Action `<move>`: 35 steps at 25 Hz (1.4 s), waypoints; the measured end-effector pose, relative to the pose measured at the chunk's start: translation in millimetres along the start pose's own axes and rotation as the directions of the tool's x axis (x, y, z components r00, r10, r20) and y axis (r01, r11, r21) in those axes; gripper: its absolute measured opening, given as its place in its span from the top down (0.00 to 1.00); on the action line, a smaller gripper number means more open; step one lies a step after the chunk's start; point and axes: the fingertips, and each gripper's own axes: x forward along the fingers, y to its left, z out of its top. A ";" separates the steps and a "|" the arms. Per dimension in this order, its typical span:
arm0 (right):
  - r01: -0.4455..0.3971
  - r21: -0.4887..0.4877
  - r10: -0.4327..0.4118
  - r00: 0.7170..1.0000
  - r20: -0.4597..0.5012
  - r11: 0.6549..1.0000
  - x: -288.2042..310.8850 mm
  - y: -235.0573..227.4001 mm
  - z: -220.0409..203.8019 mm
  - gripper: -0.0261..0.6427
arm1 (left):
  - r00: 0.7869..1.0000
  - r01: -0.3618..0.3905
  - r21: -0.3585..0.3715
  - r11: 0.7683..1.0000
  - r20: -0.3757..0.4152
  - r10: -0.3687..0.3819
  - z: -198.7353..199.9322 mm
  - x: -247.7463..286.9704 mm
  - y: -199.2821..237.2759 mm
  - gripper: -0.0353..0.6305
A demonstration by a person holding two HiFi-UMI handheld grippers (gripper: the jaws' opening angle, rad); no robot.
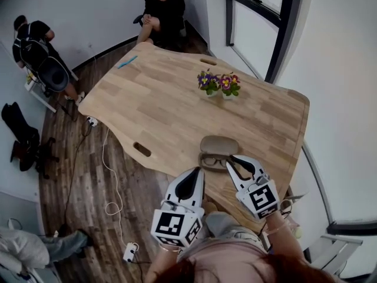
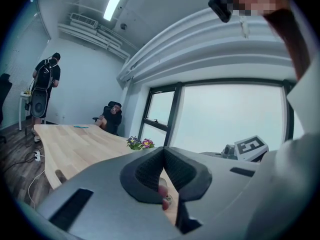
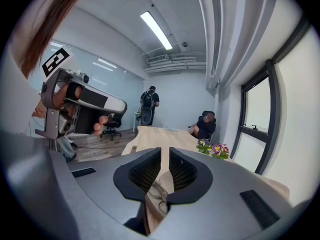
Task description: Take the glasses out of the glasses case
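Note:
An open tan glasses case (image 1: 218, 145) lies near the front edge of the wooden table (image 1: 165, 105), with the dark-framed glasses (image 1: 214, 161) resting in its nearer half. In the head view my left gripper (image 1: 200, 171) is just left of the glasses and a little nearer me, its jaws closed tip to tip and empty. My right gripper (image 1: 230, 159) is at the glasses' right end, jaws a narrow gap apart with nothing between them. Through that gap in the right gripper view (image 3: 165, 151) I see thin frame parts of the glasses (image 3: 159, 194). The left gripper view (image 2: 163, 154) mostly shows its own jaws.
Two small pots of purple flowers (image 1: 219, 83) stand mid-table beyond the case. A blue object (image 1: 126, 62) lies at the far end. One person sits at the far corner (image 1: 162, 10) and another stands at the left (image 1: 35, 46). Cables and a power strip (image 1: 129, 251) lie on the floor.

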 end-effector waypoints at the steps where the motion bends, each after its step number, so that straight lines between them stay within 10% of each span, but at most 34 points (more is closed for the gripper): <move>1: -0.010 -0.007 0.010 1.000 -0.010 1.000 3.4 0.3 -3.8 0.93 | 1.000 -0.006 -0.003 1.000 0.000 0.006 -1.3 0.8 1.9 0.94; 35: -0.225 -0.128 0.179 0.938 -0.297 0.966 80.3 -1.9 -123.1 0.91 | 0.997 -0.070 -0.063 0.996 -0.042 0.067 -42.7 38.6 35.7 0.94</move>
